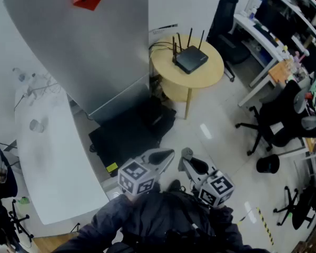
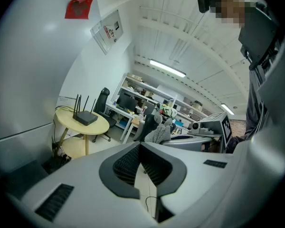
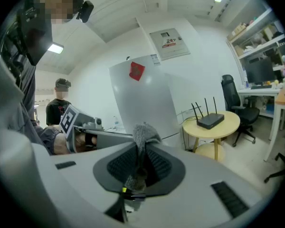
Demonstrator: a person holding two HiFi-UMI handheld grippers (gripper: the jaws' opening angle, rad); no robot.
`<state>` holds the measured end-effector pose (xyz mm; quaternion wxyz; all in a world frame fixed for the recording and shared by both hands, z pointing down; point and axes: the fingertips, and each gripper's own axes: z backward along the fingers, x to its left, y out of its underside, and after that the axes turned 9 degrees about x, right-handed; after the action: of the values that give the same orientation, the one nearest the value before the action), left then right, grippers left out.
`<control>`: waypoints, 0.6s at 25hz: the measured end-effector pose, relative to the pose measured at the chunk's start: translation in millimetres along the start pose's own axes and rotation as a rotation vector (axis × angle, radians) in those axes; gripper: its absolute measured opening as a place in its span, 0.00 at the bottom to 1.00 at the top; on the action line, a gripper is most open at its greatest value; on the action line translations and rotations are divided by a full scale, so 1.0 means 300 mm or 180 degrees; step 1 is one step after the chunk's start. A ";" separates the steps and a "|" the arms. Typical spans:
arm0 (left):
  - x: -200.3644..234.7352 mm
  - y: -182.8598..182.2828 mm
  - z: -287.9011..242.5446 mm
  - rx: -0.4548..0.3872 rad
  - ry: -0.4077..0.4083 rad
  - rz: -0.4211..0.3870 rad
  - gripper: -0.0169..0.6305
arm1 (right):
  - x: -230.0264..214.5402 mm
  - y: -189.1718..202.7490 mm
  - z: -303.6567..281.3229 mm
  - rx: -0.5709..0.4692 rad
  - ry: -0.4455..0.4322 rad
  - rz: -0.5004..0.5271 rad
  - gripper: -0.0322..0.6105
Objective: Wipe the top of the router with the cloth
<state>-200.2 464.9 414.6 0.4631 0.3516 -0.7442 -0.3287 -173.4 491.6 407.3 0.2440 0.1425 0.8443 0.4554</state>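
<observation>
- Cloth, grey, pinched between the jaws of my right tool; a tuft stands above the tips.
- My left tool is pressed together, with nothing in it.
- Router, antennas up, sits on the round yellow counter, well apart from both tools.

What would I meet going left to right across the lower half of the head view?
White table → left tongs → right tongs, shut on the cloth → black office chair.
</observation>
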 end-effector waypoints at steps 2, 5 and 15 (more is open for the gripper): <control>0.018 -0.003 0.001 0.0002 -0.0006 0.0008 0.01 | -0.003 -0.002 -0.012 0.0001 0.0002 -0.0023 0.16; 0.036 -0.016 -0.007 0.0002 -0.0012 0.0022 0.01 | -0.019 -0.014 -0.021 -0.0005 0.0011 -0.0045 0.16; 0.138 -0.114 -0.192 0.0081 -0.0017 0.0016 0.01 | -0.259 -0.094 -0.060 -0.0083 0.0019 -0.0112 0.16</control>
<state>-153.0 402.9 426.1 0.4574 0.3547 -0.7505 -0.3190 -118.4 427.8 414.0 0.2512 0.1231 0.8414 0.4624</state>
